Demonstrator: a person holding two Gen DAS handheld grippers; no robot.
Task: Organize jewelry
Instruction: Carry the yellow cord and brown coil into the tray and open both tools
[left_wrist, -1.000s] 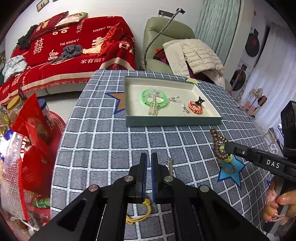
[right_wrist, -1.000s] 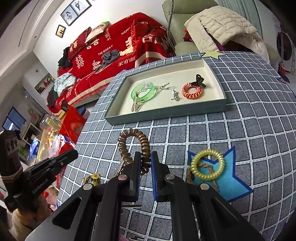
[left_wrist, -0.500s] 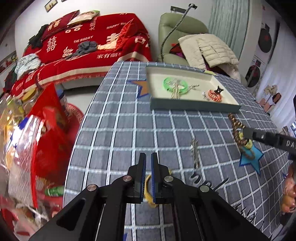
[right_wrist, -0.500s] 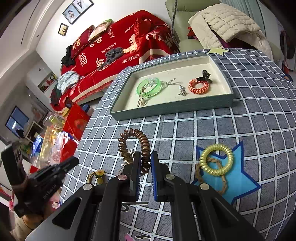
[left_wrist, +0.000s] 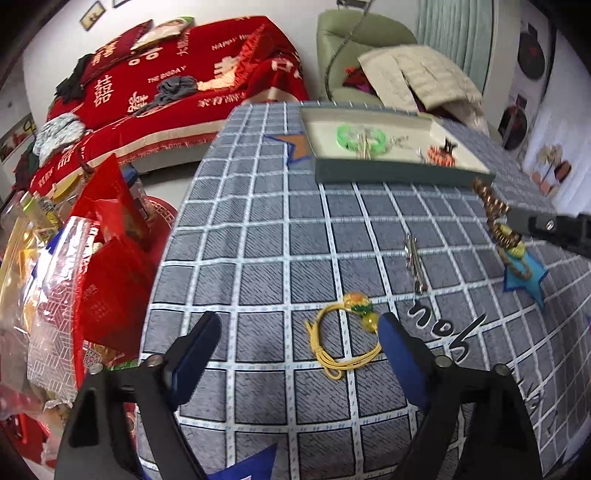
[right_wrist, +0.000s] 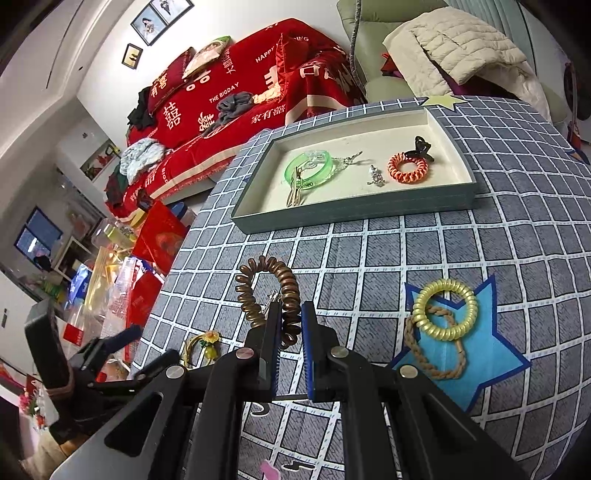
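Between the wide-spread blue-padded fingers of the left gripper (left_wrist: 299, 328), toward the right one, lies a yellow cord bracelet with green and amber beads (left_wrist: 349, 332), flat on the surface; the fingers grip nothing. At 1 o'clock from it rests a slim silver metal hair clip (left_wrist: 414, 264), and at 3 o'clock of this view the right gripper (left_wrist: 511, 219) enters, carrying a brown spiral coil hair tie (left_wrist: 495, 214) above a blue star patch (left_wrist: 526, 277). At 12 o'clock sits a shallow grey-green rectangular tray with a cream lining (left_wrist: 402, 171), blurred in this view, holding a translucent green bangle (left_wrist: 360, 136) and an orange coil tie (left_wrist: 439, 155). A grey grid-patterned cloth (left_wrist: 258, 240) covers the surface; red bags crowd 9 o'clock, and a red sofa cover with white lettering (left_wrist: 177, 85) lies behind.

Seen from the right wrist, the fingers (right_wrist: 271, 332) stand nearly closed, pinching the lower arc of the brown spiral coil hair tie (right_wrist: 267, 291), whose glossy loop rises upright above the tips. At 3 o'clock, on the blue star patch (right_wrist: 476, 362), a pale yellow coil tie (right_wrist: 445, 308) overlaps a tan twisted rope loop (right_wrist: 436, 350). The tray (right_wrist: 354, 212) at 12 o'clock shows the green bangle (right_wrist: 314, 171), gold pins, a small silver charm (right_wrist: 376, 177), the orange coil (right_wrist: 408, 170) and a black claw clip (right_wrist: 423, 146). At 8 o'clock the left gripper (right_wrist: 125, 334) hangs near the yellow bracelet (right_wrist: 201, 347). A beige quilted jacket (right_wrist: 461, 44) drapes a green armchair.
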